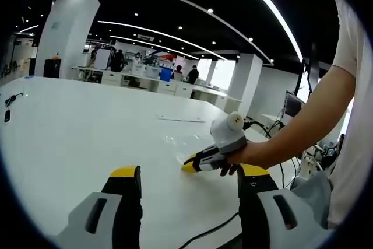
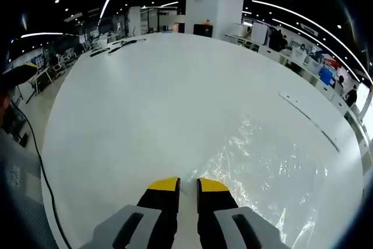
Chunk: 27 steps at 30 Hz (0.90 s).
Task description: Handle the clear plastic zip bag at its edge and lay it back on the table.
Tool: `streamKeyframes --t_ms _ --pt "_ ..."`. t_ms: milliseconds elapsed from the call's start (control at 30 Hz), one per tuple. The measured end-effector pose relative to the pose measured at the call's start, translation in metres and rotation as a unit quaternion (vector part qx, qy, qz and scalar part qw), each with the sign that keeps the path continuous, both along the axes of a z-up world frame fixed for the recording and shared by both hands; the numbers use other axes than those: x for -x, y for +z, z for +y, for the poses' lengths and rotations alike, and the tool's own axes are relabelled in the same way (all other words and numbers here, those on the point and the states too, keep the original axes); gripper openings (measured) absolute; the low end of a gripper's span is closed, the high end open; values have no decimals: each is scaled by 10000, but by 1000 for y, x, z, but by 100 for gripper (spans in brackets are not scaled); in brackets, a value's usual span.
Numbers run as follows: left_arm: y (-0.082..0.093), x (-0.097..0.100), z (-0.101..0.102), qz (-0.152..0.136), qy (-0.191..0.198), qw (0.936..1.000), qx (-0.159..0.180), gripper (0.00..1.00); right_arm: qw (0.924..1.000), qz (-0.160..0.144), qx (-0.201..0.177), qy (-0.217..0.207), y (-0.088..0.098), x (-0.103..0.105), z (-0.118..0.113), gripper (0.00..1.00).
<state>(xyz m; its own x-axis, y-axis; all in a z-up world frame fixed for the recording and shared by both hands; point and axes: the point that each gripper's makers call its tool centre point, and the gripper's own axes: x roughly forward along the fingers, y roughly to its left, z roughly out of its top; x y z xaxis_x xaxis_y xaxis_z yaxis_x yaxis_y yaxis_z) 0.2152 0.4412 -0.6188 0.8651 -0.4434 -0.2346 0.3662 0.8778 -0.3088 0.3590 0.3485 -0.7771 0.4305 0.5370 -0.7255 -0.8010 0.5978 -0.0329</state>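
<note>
Grey-and-black grippers (image 1: 189, 173) (image 2: 187, 186) with yellow-tipped jaws, a black cable, and seemingly a white short sleeve (image 1: 352, 45)

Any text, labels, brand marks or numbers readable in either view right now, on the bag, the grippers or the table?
No readable text anywhere.
The clear zip bag: no print that I can make out.
The right gripper and left gripper: no legible marking.
The white pillar carries a small bluish mark, too blurred to read.
The table: no writing.
</note>
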Motion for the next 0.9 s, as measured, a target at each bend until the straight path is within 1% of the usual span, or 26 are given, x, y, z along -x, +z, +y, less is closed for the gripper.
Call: streamKeyframes --t_ms 133,300,367,400,500,700,800,900 --pt "0 0 0 2 0 10000 1 66 10000 -36 6 22 -1 -2 -1 4" --pt "-1 0 1 2 -7 10000 5 66 10000 24 -18 -68 -2 -1 -4 0" --pt "-1 0 1 6 -10 10000 5 66 9999 12 -16 -135 -2 -4 -7 0" --pt "-2 0 1 7 -13 10000 5 66 9998 91 -89 -173 -2 -2 -7 0" --pt "-2 0 1 11 -22 10000 1 66 10000 32 -13 -93 -4 -2 -8 0" --pt "-3 0 1 21 -35 10000 -4 66 9999 58 36 -98 -4 0 -10 0" --pt "-3 0 0 23 -42 10000 -4 66 9998 57 -1 -182 0 1 -14 0" --pt "-2 0 -1 28 -61 10000 -7 66 9998 24 -15 -171 6 3 -17 0"
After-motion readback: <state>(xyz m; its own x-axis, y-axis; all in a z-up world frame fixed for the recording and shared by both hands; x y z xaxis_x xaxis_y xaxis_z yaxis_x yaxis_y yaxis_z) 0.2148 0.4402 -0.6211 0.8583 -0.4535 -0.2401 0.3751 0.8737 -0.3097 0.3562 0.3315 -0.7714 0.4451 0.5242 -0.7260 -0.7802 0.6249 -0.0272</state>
